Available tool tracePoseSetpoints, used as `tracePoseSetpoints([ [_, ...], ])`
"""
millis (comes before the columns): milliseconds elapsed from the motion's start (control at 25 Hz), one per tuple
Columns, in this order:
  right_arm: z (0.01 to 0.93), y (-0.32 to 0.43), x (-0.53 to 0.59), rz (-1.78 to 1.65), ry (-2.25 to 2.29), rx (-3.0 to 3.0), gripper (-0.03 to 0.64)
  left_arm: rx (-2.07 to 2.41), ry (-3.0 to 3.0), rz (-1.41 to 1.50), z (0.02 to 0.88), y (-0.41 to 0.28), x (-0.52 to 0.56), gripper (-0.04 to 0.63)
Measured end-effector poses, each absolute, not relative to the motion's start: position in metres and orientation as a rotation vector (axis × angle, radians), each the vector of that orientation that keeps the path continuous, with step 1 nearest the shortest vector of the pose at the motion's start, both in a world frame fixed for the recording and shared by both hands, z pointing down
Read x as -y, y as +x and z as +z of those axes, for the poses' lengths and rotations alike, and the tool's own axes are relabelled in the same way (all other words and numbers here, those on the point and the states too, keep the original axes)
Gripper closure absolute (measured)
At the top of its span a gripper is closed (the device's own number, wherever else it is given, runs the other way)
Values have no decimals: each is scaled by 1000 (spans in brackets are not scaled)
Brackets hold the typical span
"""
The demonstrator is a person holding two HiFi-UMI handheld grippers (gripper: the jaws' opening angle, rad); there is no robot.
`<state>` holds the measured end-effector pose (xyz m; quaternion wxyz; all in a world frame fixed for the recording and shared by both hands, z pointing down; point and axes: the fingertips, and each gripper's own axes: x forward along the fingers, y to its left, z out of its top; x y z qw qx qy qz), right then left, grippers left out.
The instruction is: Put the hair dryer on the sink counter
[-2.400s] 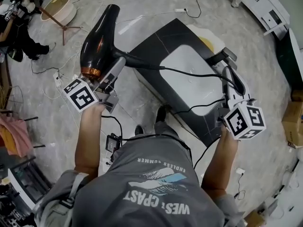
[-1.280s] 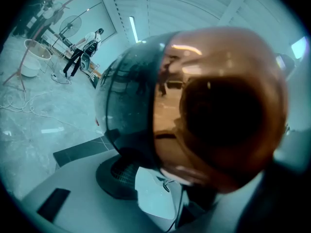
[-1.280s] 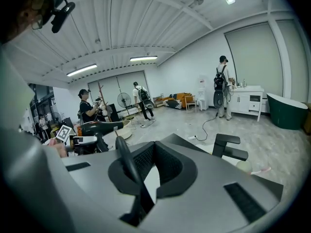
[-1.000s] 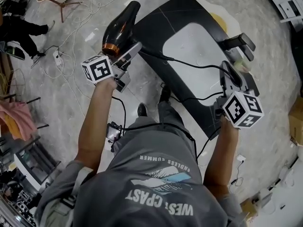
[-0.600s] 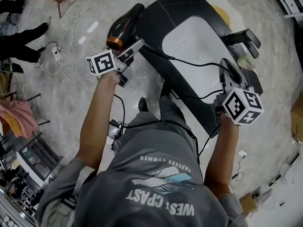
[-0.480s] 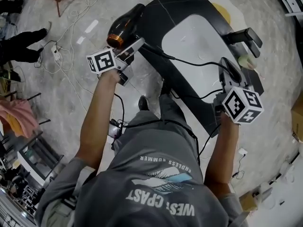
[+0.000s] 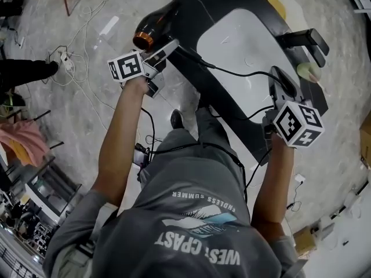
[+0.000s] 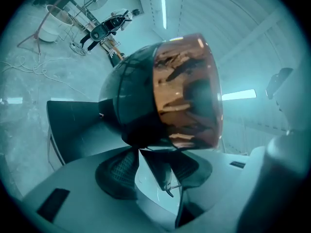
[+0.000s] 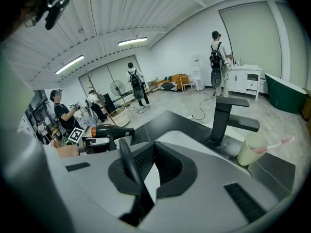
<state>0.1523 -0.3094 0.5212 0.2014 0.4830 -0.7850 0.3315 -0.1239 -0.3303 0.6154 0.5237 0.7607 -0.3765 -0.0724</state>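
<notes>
The black hair dryer (image 7: 153, 25) with a copper band hangs over the left end of the black sink counter (image 7: 194, 74). My left gripper (image 7: 168, 48) is shut on its handle. In the left gripper view the dryer's body (image 8: 165, 91) fills the frame above the left gripper (image 8: 155, 174), and the handle runs down between the jaws. The dryer's cord (image 7: 237, 73) crosses the white basin (image 7: 232, 39) to my right gripper (image 7: 280, 80), which is shut on it. The right gripper view shows that cord (image 9: 129, 166) pinched in the right gripper (image 9: 150, 174), with the dryer (image 9: 107, 130) far left.
A black faucet (image 7: 307, 39) and a pale green cup (image 7: 305, 70) holding a toothbrush stand on the counter's right side. Loose cables (image 7: 75, 57) lie on the floor at left. Several people (image 9: 216, 57) stand further back in the room.
My left gripper has carried the hair dryer from over the floor to the counter's left end. The right gripper has stayed by the faucet, still shut on the cord.
</notes>
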Motion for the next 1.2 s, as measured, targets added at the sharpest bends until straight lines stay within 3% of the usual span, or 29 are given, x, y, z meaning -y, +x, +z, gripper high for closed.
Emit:
tracePoseSetpoints([
  [600, 549, 152, 308, 992, 1337, 2149, 589, 898, 1758, -131, 645, -129, 344, 385],
  [880, 555, 154, 305, 1013, 1346, 2140, 589, 866, 1633, -141, 669, -137, 329, 331],
  [920, 555, 155, 304, 1015, 1348, 2139, 589, 855, 1627, -125, 673, -137, 324, 298],
  [1200, 566, 153, 298, 1028, 1327, 2128, 588, 825, 1649, -68, 680, -138, 313, 316],
])
